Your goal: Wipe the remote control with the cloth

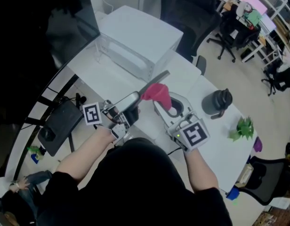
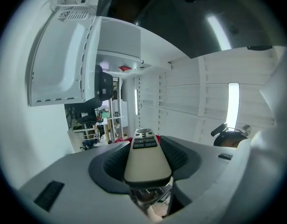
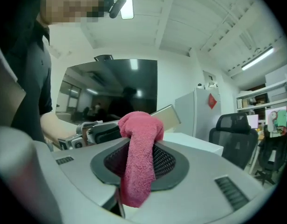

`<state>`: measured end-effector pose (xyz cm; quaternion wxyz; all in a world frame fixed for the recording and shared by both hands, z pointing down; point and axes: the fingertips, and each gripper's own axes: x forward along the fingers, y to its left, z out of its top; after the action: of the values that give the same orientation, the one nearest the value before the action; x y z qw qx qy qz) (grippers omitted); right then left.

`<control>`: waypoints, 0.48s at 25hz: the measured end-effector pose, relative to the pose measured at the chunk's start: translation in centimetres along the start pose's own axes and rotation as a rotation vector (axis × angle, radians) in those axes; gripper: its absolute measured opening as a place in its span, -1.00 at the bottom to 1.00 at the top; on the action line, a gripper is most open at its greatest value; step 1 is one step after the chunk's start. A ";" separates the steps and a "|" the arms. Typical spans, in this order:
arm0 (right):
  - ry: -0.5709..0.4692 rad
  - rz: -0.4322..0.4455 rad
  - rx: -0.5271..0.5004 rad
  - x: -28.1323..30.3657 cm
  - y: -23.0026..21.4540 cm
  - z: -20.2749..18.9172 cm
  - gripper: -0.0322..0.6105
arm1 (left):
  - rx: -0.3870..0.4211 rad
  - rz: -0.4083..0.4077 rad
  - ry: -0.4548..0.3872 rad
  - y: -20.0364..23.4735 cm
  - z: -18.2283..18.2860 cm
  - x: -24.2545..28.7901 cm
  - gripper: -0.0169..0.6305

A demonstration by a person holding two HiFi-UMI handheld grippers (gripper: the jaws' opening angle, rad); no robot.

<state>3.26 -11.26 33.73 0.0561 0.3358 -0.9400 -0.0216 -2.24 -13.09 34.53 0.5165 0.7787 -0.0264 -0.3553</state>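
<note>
Pink cloth [image 3: 140, 153] is pinched in the right gripper [image 1: 165, 102], bunched over its jaw tips against the remote control [image 2: 146, 155] above the white bench [image 1: 215, 140]. The left gripper [image 1: 132, 102] clamps the remote's rear end. In the head view the cloth hides part of the remote.

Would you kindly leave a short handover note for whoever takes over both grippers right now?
Left gripper: shut on the remote control, held above the table.
Right gripper: shut on the pink cloth, whose bunched end sits against the remote.
Done: both things are picked up and brought together.
Left: wipe along the remote; how much is already wiped cannot be told.
</note>
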 end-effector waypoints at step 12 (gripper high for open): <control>-0.136 -0.062 -0.016 -2.4 -2.6 3.3 -0.55 | -0.036 -0.031 -0.007 0.0 -0.5 0.0 -0.30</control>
<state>6.33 -11.77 30.01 -0.0060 0.3623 -0.9305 -0.0536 -1.95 -12.70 34.68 0.5247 0.7682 -0.0097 -0.3667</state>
